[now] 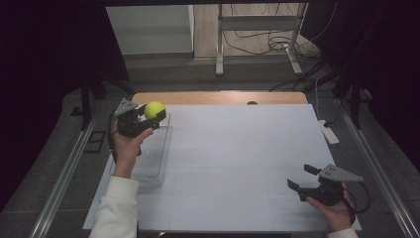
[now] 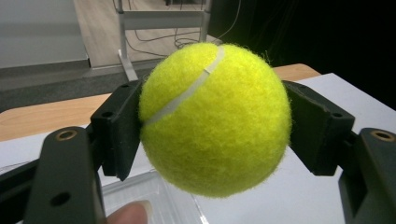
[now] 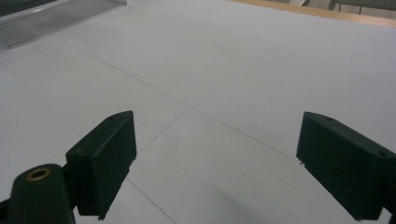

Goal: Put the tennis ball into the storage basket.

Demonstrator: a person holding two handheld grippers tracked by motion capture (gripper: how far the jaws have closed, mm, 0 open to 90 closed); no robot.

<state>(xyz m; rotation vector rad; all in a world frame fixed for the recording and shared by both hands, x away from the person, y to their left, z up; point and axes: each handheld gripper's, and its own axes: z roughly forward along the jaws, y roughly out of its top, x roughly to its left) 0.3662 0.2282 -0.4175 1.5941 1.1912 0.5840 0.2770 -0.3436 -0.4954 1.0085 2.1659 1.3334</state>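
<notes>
A: Tennis ball (image 1: 154, 109) — how many are you counting?

B: Just one, yellow-green with a white seam. The left gripper (image 1: 148, 118) is squeezing it between its two black pads, one pressing on each side, as the left gripper view is showing.

A: And where is it sitting?

B: It is hanging in the air at the far left of the table, above the far end of one clear plastic tray (image 1: 148, 168). The ball is not touching the tray.

A: What is the other hand doing?

B: The right gripper (image 1: 301, 177) is resting near the front right corner of the white sheet (image 1: 237, 158), well apart from the ball. Its jaws are standing wide with nothing between them.

A: So the count?

B: One ball, one tray, one white sheet, two grippers, and two hands holding them.
</notes>
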